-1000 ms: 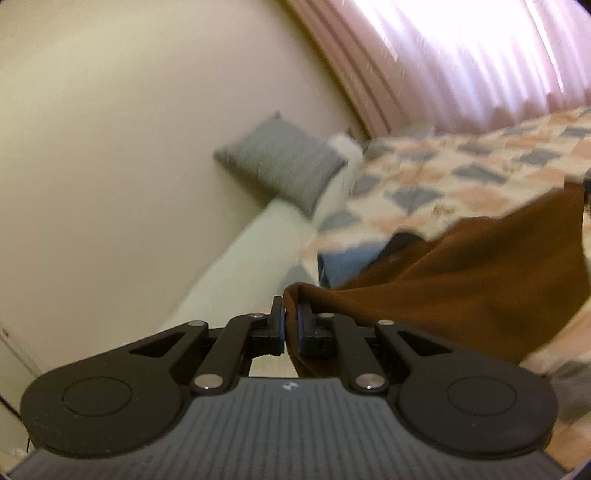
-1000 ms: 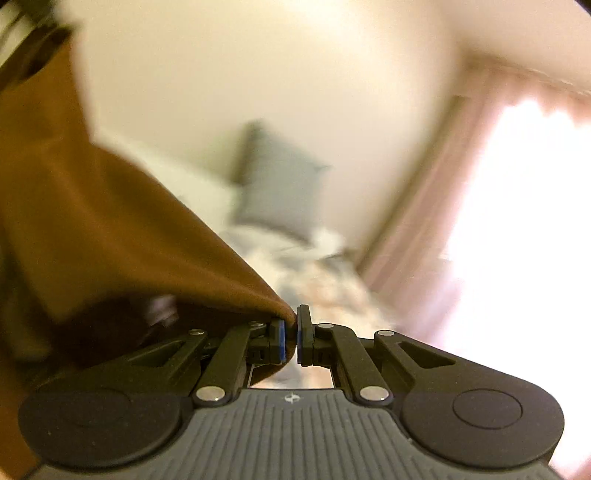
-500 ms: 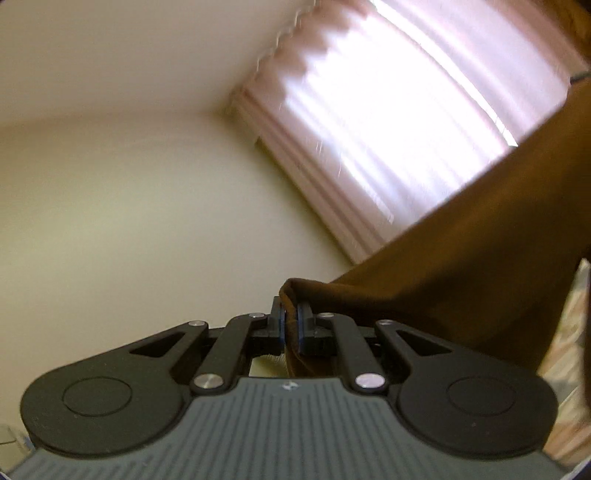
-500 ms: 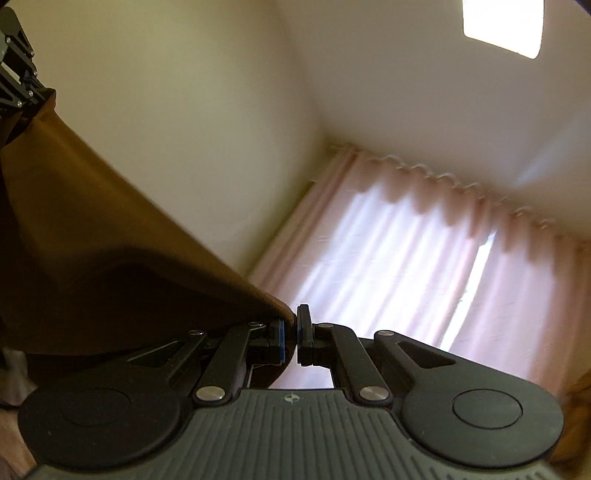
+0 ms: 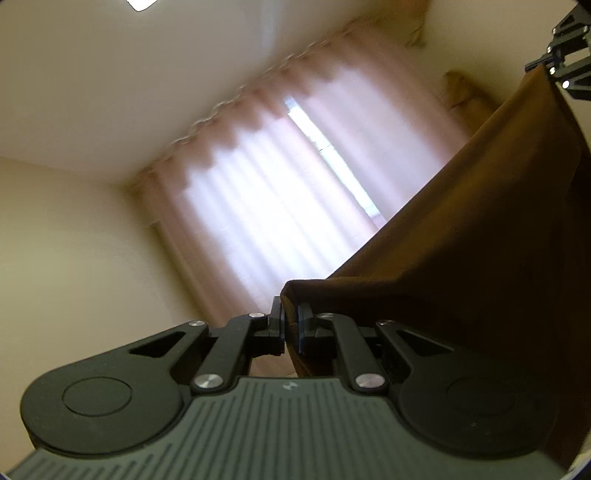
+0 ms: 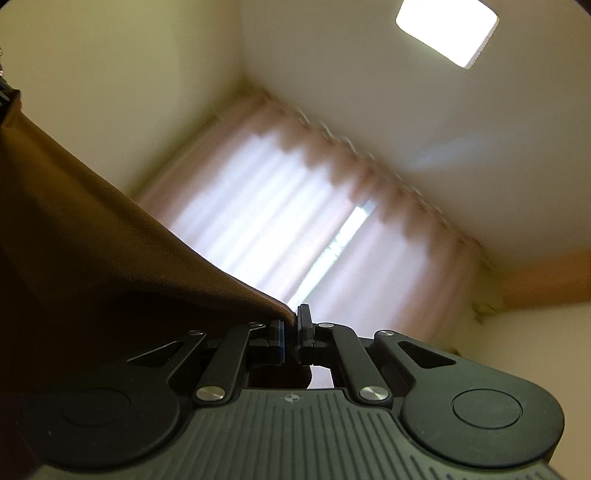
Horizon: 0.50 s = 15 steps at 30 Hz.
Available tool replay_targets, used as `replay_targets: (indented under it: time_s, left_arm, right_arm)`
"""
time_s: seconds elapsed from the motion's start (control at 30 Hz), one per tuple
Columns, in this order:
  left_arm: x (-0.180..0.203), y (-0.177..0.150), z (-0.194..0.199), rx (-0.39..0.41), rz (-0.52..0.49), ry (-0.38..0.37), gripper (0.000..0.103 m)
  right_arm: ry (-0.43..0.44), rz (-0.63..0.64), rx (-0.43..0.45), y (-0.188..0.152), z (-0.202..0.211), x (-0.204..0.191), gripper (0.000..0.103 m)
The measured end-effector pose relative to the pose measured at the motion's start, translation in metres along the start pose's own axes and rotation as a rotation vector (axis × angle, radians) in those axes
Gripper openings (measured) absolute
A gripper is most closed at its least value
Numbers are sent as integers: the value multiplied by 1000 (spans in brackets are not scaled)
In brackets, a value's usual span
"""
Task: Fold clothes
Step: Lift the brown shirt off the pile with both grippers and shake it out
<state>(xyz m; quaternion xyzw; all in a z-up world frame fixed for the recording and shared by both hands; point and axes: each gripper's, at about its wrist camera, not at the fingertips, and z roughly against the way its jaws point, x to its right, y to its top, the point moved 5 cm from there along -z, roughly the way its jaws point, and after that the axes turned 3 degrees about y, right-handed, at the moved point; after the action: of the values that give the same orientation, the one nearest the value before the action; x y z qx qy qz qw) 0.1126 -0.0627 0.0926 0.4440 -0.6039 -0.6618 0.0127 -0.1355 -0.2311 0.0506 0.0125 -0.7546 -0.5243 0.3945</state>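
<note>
Below the one pink curtain (image 5: 280, 192), one brown garment (image 5: 461, 266) hangs stretched between two tools, both tilted up toward the ceiling. Left tool (image 5: 290, 325): jaws closed to a narrow gap, pinching one folded corner of the garment, which runs up and right of the curtain to the right tool. Right tool (image 6: 290, 328): jaws nearly together, clamping one opposite corner, cloth running left of the curtain; one ceiling light (image 6: 447, 31) lit above.
</note>
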Motion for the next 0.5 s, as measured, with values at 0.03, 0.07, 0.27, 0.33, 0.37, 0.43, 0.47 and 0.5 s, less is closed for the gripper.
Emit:
replay_targets:
  time_s: [0.03, 0.07, 0.27, 0.33, 0.37, 0.43, 0.47, 0.5]
  left_arm:
    - [6, 1, 5, 14, 4, -34, 7]
    - [13, 3, 13, 30, 3, -72, 7]
    - [31, 9, 42, 113, 8, -247, 7]
    - [31, 14, 44, 135, 10, -275, 7]
    - [31, 18, 43, 143, 12, -284, 7]
    - [29, 26, 41, 161, 16, -301, 7]
    - [29, 30, 35, 165, 19, -304, 7]
    - [29, 33, 30, 169, 23, -306, 7]
  right_arm:
    - [-18, -3, -31, -7, 15, 4, 4]
    - [-36, 0, -56, -11, 28, 6, 4]
    - [-163, 38, -161, -28, 109, 33, 4]
    - [-187, 45, -171, -30, 120, 41, 4]
    - [-194, 49, -170, -35, 126, 41, 4]
    - [-207, 55, -167, -44, 136, 41, 4]
    - [-207, 51, -161, -50, 139, 45, 4]
    - [-206, 45, -155, -54, 138, 49, 4]
